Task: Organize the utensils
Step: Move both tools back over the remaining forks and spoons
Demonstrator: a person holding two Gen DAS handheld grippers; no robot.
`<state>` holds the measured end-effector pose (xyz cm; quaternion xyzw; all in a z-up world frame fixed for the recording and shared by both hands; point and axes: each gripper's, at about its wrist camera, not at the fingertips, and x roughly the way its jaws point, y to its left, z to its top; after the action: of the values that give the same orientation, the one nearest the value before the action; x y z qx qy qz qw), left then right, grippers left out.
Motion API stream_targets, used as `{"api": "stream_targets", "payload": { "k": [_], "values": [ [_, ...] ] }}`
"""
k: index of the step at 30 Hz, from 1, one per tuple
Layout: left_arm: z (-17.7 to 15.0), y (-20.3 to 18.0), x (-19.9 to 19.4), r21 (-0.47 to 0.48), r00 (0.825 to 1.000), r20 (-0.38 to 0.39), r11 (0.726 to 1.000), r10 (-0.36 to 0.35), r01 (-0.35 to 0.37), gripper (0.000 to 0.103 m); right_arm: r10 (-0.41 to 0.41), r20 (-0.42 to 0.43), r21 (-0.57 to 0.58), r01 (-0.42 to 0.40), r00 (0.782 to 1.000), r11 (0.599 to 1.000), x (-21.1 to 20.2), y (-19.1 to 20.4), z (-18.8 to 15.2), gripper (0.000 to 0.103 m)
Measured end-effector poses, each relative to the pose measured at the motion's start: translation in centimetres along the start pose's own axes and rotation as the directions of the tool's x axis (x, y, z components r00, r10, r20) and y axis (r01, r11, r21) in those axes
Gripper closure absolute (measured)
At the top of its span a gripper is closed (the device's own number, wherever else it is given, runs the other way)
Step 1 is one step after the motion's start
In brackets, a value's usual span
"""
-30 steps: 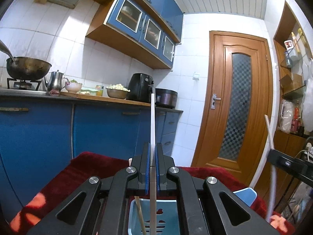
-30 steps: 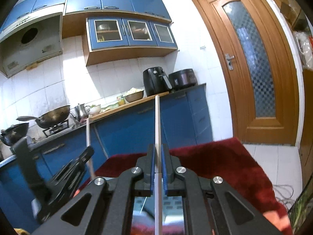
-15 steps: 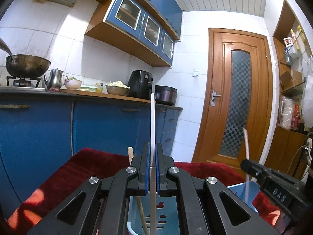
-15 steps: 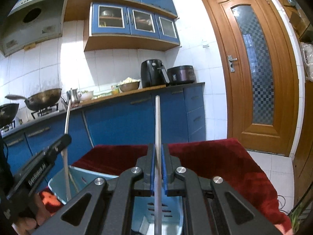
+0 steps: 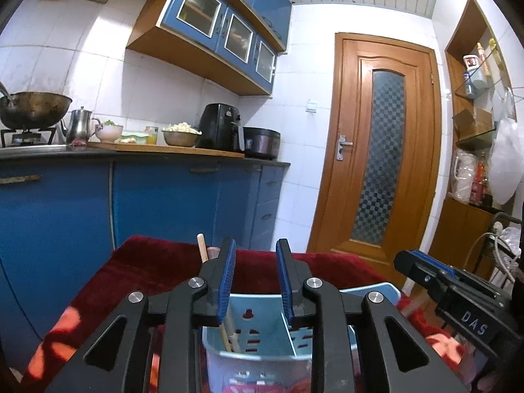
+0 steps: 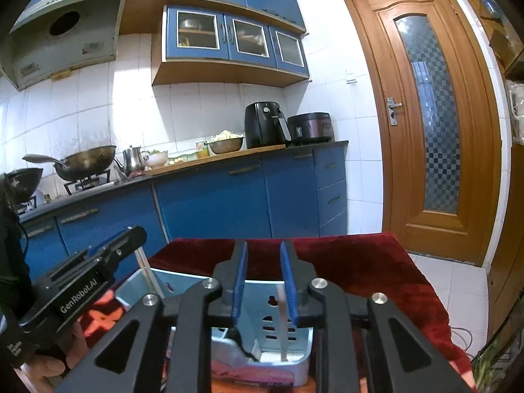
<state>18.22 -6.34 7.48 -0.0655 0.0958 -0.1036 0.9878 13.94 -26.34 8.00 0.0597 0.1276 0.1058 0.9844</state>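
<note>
A light blue plastic utensil holder (image 5: 258, 337) stands on a red cloth under both grippers; it also shows in the right wrist view (image 6: 268, 324). My left gripper (image 5: 255, 255) is open and empty above its left compartment, where wooden chopsticks (image 5: 229, 334) stand, one tip (image 5: 202, 249) poking up. My right gripper (image 6: 261, 255) is open and empty above the right compartment, where a pale chopstick (image 6: 282, 327) stands. The right gripper (image 5: 458, 301) shows at the right of the left wrist view; the left gripper (image 6: 85, 278) shows at the left of the right wrist view.
The red cloth (image 6: 360, 262) covers the table. Blue kitchen cabinets (image 5: 163, 203) with a wok (image 5: 32, 108), kettle, bowls and an air fryer (image 5: 222, 127) stand behind. A wooden door (image 5: 380, 150) is at the right.
Both grippers have lowered toward the holder and opened. The chopstick each one held has dropped into the holder.
</note>
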Motion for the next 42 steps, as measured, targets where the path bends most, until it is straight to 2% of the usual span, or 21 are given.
{"api": "stream_targets", "payload": {
  "k": [15, 21, 34, 42],
  "values": [
    [0.4, 0.8, -6.0, 0.020, 0.993, -0.114, 1.000, -0.019, 0.021, 0.077, -0.019, -0.064, 0.037, 0.021, 0.998, 0.999, -5.7, 1.3, -0.7, 0.069],
    [-0.2, 1.5, -7.8, 0.001, 0.982, -0.185, 1.000, -0.028, 0.028, 0.077, -0.027, -0.100, 0.062, 0.034, 0.995, 0.998, -7.9, 1.4, -1.7, 0.069],
    [-2.8, 2.2, -10.5, -0.013, 0.941, -0.336, 1.000, -0.028, 0.025, 0.077, -0.062, -0.211, 0.111, 0.087, 0.976, 0.990, -11.1, 1.1, -5.2, 0.067],
    [-4.4, 2.4, -10.9, 0.005, 0.897, -0.441, 1.000, -0.020, 0.025, 0.077, -0.079, -0.291, 0.150, 0.127, 0.953, 0.980, -11.8, -0.5, -7.6, 0.067]
  ]
}}
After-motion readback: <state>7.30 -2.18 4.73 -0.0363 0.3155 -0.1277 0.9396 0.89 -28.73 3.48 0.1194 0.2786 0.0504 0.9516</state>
